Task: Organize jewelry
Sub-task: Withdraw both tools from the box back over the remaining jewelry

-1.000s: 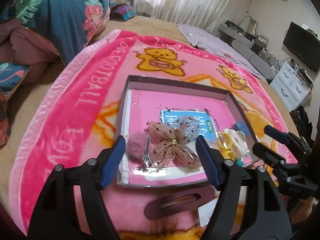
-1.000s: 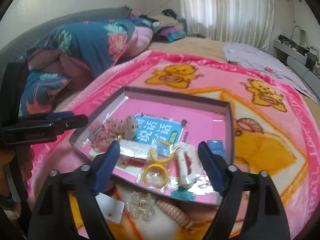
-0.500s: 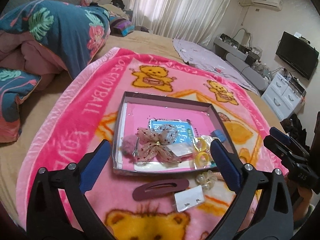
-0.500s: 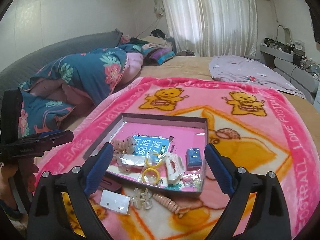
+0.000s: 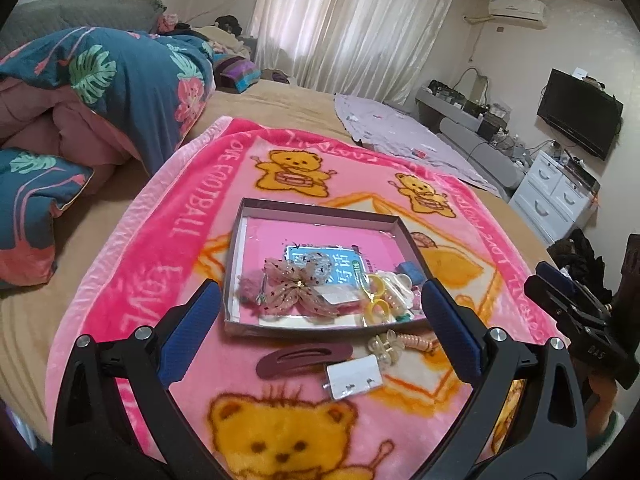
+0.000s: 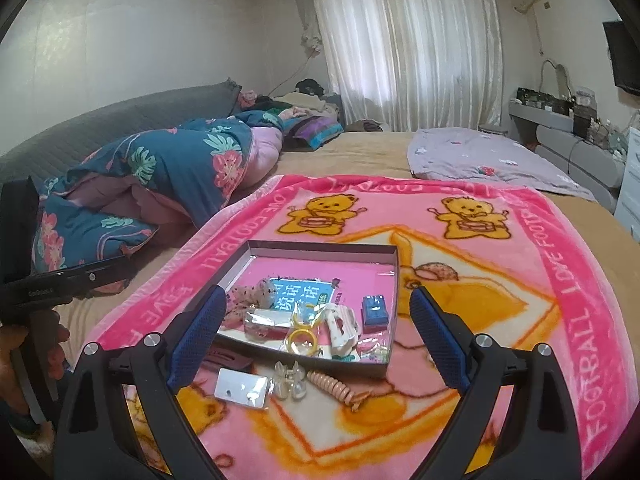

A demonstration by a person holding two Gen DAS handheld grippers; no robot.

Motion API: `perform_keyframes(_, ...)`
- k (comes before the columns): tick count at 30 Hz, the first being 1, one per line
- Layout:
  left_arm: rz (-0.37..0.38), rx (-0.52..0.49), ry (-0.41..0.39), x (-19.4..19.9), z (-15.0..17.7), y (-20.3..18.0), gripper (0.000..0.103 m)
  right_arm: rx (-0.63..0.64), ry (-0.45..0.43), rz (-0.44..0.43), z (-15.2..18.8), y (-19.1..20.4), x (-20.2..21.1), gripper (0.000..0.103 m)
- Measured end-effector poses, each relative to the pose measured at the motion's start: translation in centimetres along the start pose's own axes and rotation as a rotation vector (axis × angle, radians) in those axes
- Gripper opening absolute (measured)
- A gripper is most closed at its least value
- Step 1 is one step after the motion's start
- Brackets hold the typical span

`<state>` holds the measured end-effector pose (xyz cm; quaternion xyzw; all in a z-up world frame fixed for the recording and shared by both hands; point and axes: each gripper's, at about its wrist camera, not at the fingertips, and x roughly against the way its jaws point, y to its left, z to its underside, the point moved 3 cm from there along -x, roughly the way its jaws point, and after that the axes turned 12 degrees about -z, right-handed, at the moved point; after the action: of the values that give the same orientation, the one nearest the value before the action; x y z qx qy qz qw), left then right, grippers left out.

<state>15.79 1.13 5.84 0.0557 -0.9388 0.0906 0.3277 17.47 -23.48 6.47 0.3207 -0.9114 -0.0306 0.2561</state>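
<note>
A shallow box (image 5: 316, 209) (image 6: 320, 246) with a pink floor lies on the pink bear blanket. It holds a sheer pink bow (image 5: 298, 290), yellow rings (image 5: 376, 300) (image 6: 301, 338), a blue item (image 6: 374, 311) and other pieces. In front of it lie a maroon hair clip (image 5: 304, 358), a white earring card (image 5: 354, 376) (image 6: 242, 388), a clear claw clip (image 6: 291, 380) and a peach coil tie (image 6: 334, 388). My left gripper (image 5: 320, 332) and right gripper (image 6: 316, 336) are both open, empty, and held back above the near items.
The pink blanket (image 5: 168, 248) covers a tan bed. A folded floral duvet (image 5: 100, 92) lies at the left, a lilac cloth (image 6: 480, 156) at the back. A white drawer unit (image 5: 556, 196) and a TV (image 5: 580, 120) stand at the right.
Both grippers have pulled back and up from the box, so the box looks smaller and the loose pieces in front of it have come into view. Both stay open.
</note>
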Motion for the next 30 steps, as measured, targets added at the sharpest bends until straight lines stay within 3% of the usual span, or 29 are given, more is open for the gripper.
perform_keyframes(11,0.012,-0.022,-0.001,1.6,1.7,-0.6,0.094,-0.002,0.007,0.011,1.5,0.6,2.2,0.092)
perform_keyframes(30,0.001,-0.079,0.056,1.6,6.0,-1.1,0.094,-0.003,0.088,0.024,4.9,1.2,2.3,0.092)
